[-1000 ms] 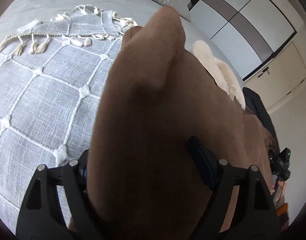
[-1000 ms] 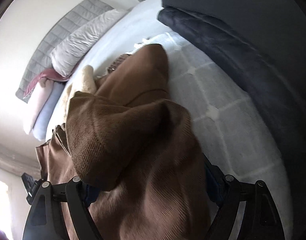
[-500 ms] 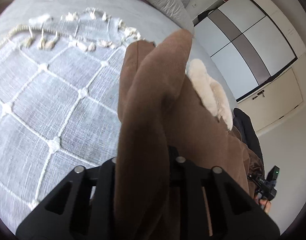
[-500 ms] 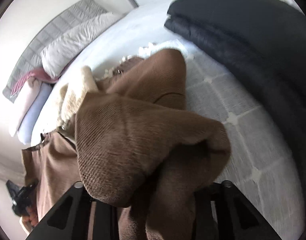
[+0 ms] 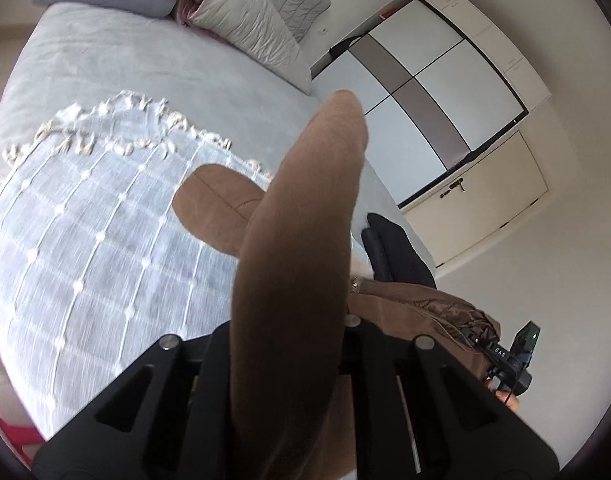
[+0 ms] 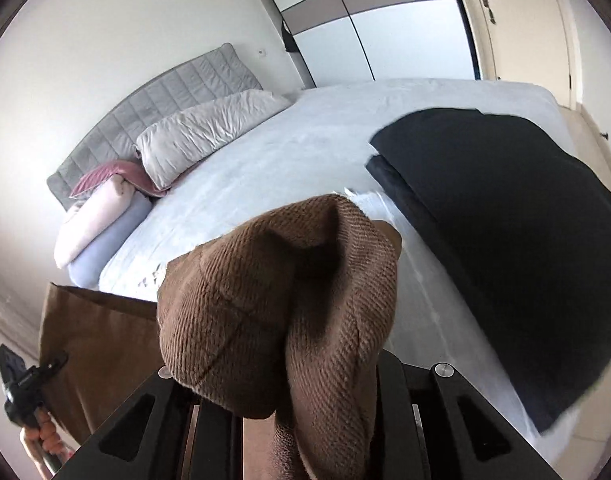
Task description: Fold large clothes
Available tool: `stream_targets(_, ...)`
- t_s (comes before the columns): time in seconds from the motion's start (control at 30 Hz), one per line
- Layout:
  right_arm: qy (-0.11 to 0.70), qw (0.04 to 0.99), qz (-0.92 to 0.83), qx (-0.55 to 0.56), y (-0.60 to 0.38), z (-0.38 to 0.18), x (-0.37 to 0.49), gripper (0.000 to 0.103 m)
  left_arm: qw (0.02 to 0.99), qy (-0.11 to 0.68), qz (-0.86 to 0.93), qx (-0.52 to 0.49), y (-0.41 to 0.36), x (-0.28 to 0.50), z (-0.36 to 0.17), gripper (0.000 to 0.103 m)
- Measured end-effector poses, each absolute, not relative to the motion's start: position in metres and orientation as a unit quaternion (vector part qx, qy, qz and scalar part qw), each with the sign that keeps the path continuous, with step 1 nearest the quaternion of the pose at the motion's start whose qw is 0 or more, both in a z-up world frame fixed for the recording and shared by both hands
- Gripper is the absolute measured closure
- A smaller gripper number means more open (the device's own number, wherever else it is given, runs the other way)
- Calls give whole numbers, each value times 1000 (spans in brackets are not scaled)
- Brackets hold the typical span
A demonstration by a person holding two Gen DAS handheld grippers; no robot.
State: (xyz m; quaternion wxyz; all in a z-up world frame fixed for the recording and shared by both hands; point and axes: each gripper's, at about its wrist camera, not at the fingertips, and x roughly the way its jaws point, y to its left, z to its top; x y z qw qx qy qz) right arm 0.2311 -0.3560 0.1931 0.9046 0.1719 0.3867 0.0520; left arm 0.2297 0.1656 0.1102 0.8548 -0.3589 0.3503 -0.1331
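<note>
A brown garment (image 5: pixel 301 248) hangs between both grippers above the bed. My left gripper (image 5: pixel 289 344) is shut on a fold of it, which stands up in front of the lens; a lower part (image 5: pixel 217 212) still lies on the bed throw. My right gripper (image 6: pixel 305 384) is shut on a bunched ribbed part of the same brown garment (image 6: pixel 281 300), which hides the fingertips. The rest of the garment (image 6: pixel 101 340) hangs to the left, towards the other gripper (image 6: pixel 21 392).
A grey bed (image 6: pixel 289 148) carries a pale blue checked throw (image 5: pixel 85 248) with tassels, pillows (image 6: pixel 201 136) by the headboard and a folded dark blanket (image 6: pixel 513 216) on the right. A wardrobe (image 5: pixel 437 92) and a door (image 6: pixel 517 20) stand beyond.
Both grippers closed on the brown garment and rose well above the bed, lifting it off the throw. The white fleece part is out of view now.
</note>
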Motion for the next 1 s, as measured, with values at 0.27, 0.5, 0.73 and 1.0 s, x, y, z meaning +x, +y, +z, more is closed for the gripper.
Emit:
stream_targets(0.27, 486, 844, 40, 222, -391, 83, 159, 76, 800, 501, -57, -327, 178, 195, -16, 75)
stream_targets(0.5, 435, 851, -43, 292, -416, 14, 140, 33, 832, 480, -7, -279, 198, 187, -33, 31)
stream_targets(0.73, 398, 886, -44, 235, -414, 54, 127, 31, 867, 436, -2, -244, 211, 176, -10, 26)
stream_targets(1.0, 344, 904, -20, 253, -434, 84, 108, 29, 902, 372, -3, -218, 221, 183, 9, 26)
